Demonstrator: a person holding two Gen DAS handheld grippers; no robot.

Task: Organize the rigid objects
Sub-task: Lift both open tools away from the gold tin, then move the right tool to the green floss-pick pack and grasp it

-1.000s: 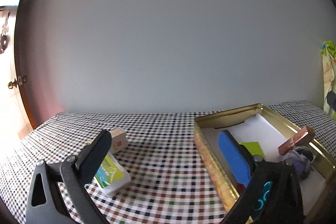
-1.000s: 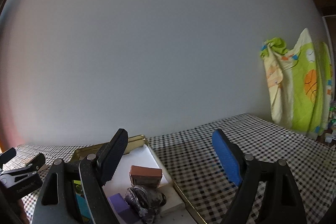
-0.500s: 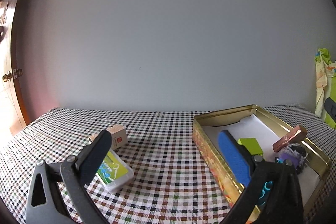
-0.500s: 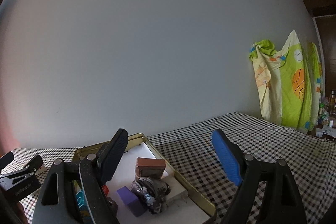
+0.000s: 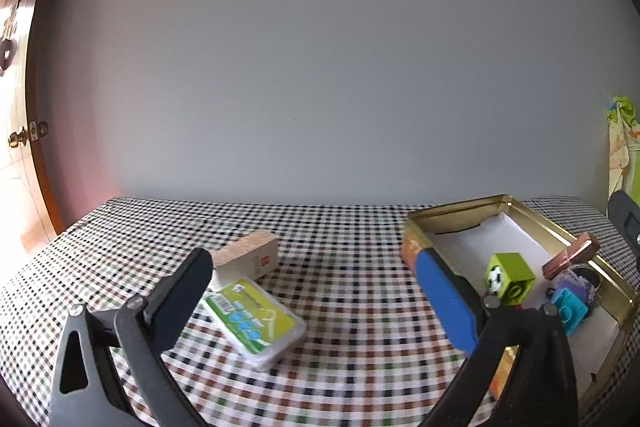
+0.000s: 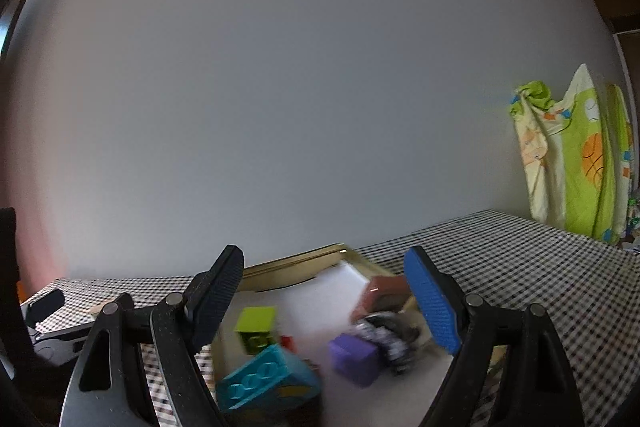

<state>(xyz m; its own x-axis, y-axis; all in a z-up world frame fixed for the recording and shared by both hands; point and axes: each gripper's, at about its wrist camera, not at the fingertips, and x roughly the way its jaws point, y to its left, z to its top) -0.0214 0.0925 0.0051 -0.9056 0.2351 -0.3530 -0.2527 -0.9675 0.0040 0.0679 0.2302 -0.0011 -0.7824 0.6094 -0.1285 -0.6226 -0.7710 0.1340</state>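
In the left wrist view, your left gripper (image 5: pixel 312 291) fills the bottom of the frame with its jaws spread wide and nothing between them. Just beyond its black finger (image 5: pixel 180 301), at lower left of centre, a white plastic case with a green-and-yellow label (image 5: pixel 256 323) lies flat on the checked tablecloth (image 5: pixel 352 291). Touching its far end is a small tan carton (image 5: pixel 250 257). At lower right, the gold tin (image 5: pixel 416 247) sits on the cloth, lined with white, holding a lime-green block with a football print (image 5: pixel 510 279), a turquoise brick (image 5: pixel 570 311), a purple piece (image 5: pixel 576 287) and a copper-coloured box (image 5: pixel 570 259) leaning on its right rim.

In the right wrist view, your right gripper (image 6: pixel 324 301) also stands open and empty, low in the frame. Between its fingers and further back you see the same tin, blurred: a turquoise brick (image 6: pixel 264 379) nearest, then a purple block (image 6: pixel 354 357), a lime block (image 6: pixel 256 329) and a brown box (image 6: pixel 382 297). At far right, a green-and-yellow cloth (image 6: pixel 576 163) hangs against the wall.
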